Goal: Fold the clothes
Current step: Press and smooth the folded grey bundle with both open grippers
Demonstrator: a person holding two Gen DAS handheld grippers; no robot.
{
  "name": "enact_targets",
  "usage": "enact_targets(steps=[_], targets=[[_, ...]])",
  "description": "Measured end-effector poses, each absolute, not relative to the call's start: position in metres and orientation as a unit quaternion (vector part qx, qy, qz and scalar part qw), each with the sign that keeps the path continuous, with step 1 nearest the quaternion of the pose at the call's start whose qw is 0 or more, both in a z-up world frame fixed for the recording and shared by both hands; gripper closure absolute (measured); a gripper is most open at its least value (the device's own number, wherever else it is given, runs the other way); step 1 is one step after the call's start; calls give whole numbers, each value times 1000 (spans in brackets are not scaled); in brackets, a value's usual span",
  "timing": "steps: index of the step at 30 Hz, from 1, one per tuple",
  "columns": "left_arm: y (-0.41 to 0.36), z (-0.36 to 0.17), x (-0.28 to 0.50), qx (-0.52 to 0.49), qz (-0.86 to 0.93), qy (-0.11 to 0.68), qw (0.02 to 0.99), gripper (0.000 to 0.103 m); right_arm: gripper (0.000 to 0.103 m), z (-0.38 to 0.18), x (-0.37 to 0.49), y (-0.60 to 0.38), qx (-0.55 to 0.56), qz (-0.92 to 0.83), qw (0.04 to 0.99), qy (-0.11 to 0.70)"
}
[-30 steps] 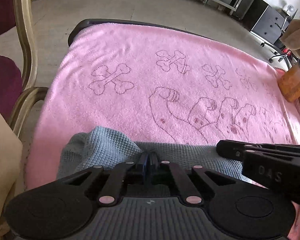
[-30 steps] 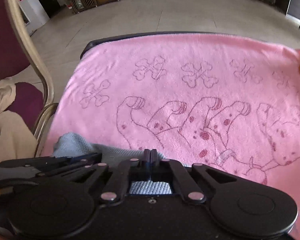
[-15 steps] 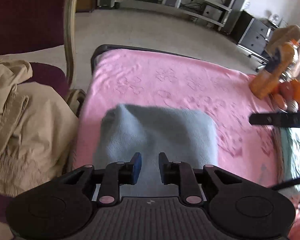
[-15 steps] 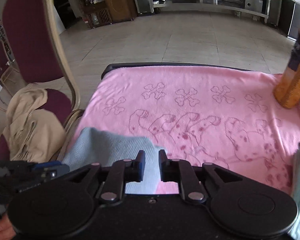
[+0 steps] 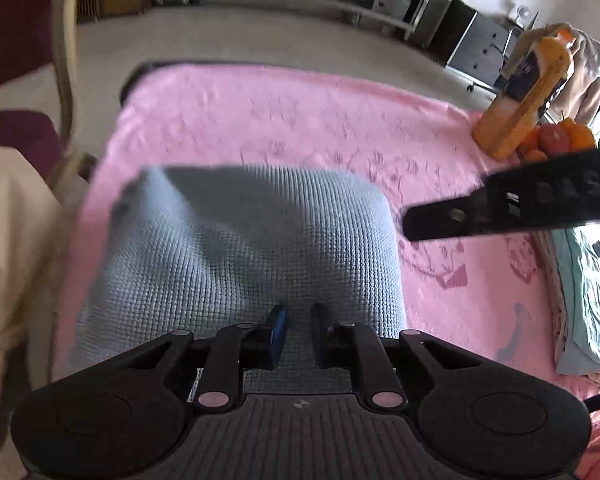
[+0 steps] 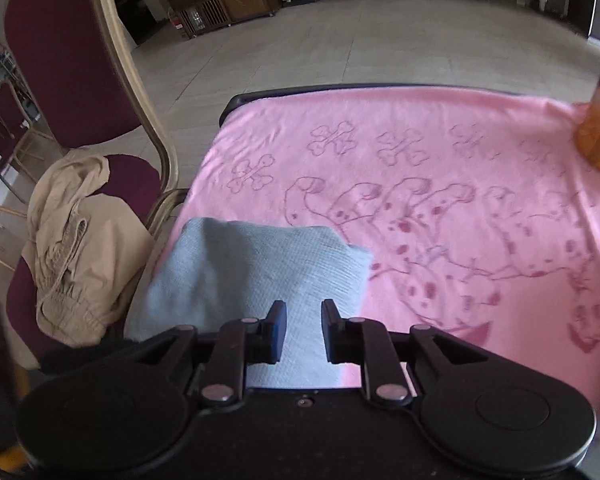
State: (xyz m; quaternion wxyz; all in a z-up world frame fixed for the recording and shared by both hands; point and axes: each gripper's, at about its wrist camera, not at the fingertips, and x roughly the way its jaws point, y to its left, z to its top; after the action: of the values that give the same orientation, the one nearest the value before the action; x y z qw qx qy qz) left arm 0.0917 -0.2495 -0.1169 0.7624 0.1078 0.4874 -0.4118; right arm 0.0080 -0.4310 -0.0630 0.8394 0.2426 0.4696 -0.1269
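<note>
Blue garment [image 5: 244, 248] lies folded compactly on pink blanket [image 5: 300, 120], near left; left gripper [image 5: 298, 330] and right gripper [image 6: 303, 330] hover, jaws spread, empty. Beige garment [image 6: 76, 248] lies crumpled on chair [image 6: 72, 72].

- Daylight is entering from the right of the left gripper [image 5: 298, 330], washing out the window area at that edge.
- Motion blur is smearing the chair frame [image 5: 66, 60] left of the jaws and the far shelving.
- The right gripper [image 5: 516, 208] is crossing that view softened, its lettering barely legible.
- The blue knit garment [image 5: 252, 248] is blurring along its far edge; its weave is reading clearly just ahead of the fingers.
- Ahead of the right gripper [image 6: 303, 330], the pink blanket [image 6: 440, 200] is showing evenly lit.
- Fisheye distortion is bending both views at the edges.
</note>
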Motion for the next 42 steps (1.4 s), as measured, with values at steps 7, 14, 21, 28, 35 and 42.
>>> enact_targets(steps=[7,14,21,28,35,42], targets=[[-270,-127,97,121,-416,504,747,99,85,-102,38,-436,222,-148,823,502],[-269,-132,99,115,-413,502,751,101,85,-118,53,-428,191,-146,819,521],[-228,-87,77,82,-418,471,773,83,84,-67,23,-405,135,-164,847,488],[-156,-47,50,117,-373,445,806,68,70,-1,-45,-372,183,-117,874,435],[-111,-76,53,144,-334,458,811,68,60,-22,-69,-337,280,-77,872,394],[-86,-88,57,61,-380,433,815,74,58,-75,-74,-321,328,-100,857,385]])
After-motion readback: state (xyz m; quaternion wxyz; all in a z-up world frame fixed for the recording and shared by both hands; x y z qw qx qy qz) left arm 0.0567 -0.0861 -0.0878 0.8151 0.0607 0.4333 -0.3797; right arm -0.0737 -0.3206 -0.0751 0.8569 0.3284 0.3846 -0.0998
